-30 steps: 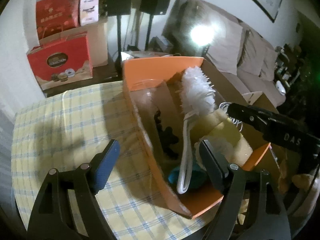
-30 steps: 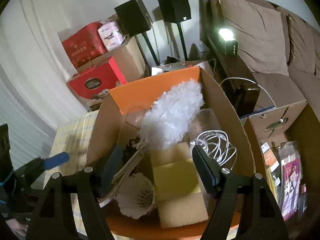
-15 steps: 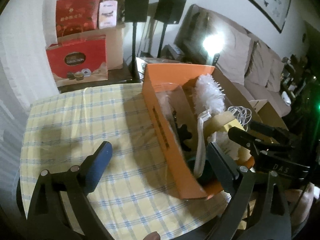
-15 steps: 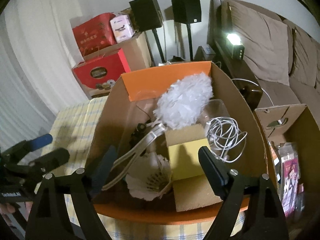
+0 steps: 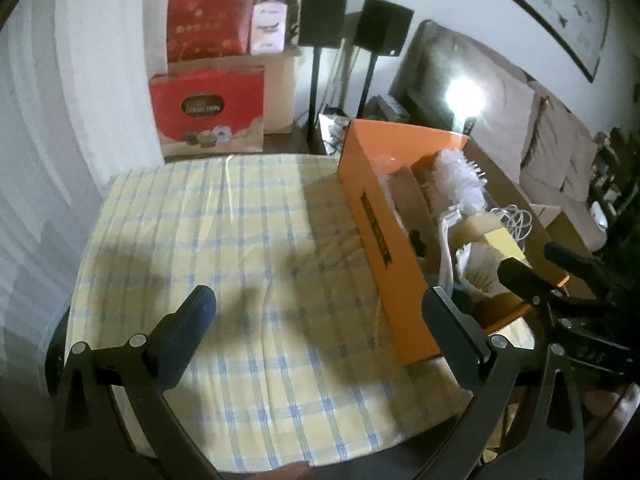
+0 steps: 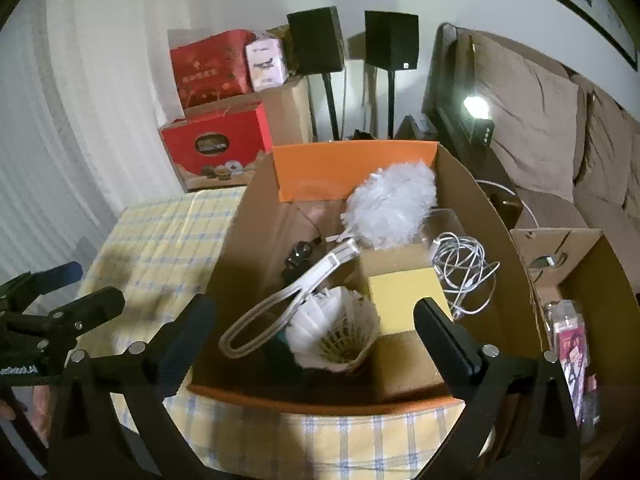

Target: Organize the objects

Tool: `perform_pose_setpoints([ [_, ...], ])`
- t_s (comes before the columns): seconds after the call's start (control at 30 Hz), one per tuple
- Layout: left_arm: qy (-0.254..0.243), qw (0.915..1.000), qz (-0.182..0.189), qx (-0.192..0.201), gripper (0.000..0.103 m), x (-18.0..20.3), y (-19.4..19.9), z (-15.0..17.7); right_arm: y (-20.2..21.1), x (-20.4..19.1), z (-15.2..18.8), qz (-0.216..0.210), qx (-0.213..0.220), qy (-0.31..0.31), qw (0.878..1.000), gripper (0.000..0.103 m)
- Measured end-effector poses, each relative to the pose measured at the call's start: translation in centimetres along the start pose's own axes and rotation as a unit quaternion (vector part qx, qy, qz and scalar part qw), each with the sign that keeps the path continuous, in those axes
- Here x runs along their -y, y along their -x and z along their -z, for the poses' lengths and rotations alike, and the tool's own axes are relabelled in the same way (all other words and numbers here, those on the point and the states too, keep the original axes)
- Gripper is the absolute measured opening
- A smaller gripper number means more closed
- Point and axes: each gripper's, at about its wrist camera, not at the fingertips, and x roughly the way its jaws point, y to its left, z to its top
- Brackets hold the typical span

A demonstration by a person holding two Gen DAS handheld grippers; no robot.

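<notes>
An orange cardboard box (image 5: 384, 216) stands on the right part of a table with a yellow checked cloth (image 5: 240, 220). In the box (image 6: 352, 176) lie a white fluffy duster (image 6: 392, 204), a shuttlecock (image 6: 336, 332), a yellow sponge (image 6: 404, 292), a coiled white cable (image 6: 464, 264) and a small black item (image 6: 298, 258). My left gripper (image 5: 318, 300) hovers over the cloth beside the box's left wall, its jaws opening and holding nothing. My right gripper (image 6: 314, 308) hangs before the box's near wall, jaws likewise opening and empty.
Red gift boxes (image 5: 208, 116) and two black speakers on stands (image 5: 324, 14) stand behind the table. A brown sofa (image 6: 540, 120) and a bright lamp (image 5: 464, 94) are at the right. An open cardboard box (image 6: 580, 272) with packets sits beside the table.
Both grippers have drawn back from the box and their jaws have spread wider. The left view now shows more cloth. The things in the box have not moved.
</notes>
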Motion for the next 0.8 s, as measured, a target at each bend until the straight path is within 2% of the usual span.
perform_pose_setpoints([
  [0.53,-0.003,0.9995,-0.028,0.013,0.103,-0.6,2.9,3.0,2.3,-2.0,3.1,0.025,0.014,0.019,0.999,0.102],
  [0.8,0.008,0.9987,-0.046,0.019,0.103,-1.8,3.7,4.2,4.0,-2.5,4.1,0.017,0.027,0.017,0.999,0.102],
])
